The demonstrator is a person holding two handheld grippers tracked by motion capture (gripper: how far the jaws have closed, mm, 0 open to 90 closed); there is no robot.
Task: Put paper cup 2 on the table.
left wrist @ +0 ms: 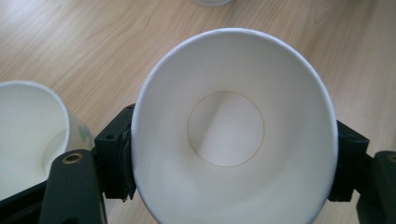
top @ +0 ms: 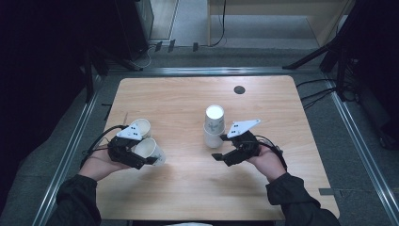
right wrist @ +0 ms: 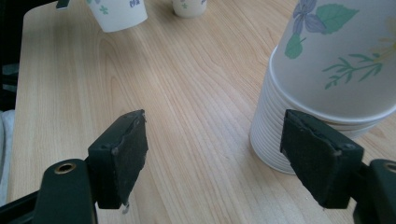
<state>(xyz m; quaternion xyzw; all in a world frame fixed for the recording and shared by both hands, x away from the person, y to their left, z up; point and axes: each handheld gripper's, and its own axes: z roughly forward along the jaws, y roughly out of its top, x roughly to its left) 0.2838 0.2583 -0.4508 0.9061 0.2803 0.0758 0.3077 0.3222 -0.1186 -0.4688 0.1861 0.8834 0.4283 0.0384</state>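
My left gripper [top: 149, 160] is shut on a white paper cup [top: 151, 150], held tilted with its mouth toward the camera; in the left gripper view the cup [left wrist: 233, 126] sits squeezed between both jaws. A second cup [top: 141, 126] stands on the table just behind it, and it appears again as the cup [left wrist: 28, 126] at the left edge. A stack of upside-down flowered cups [top: 214, 126] stands mid-table. My right gripper [top: 219, 152] is open just in front of and right of the stack [right wrist: 327, 84], with nothing between its jaws.
The wooden table [top: 197, 188] has a dark round grommet [top: 239, 89] near its far edge. Metal rails frame the table. Both forearms in dark sleeves come in from the near edge. The near half of the tabletop between the hands is bare wood.
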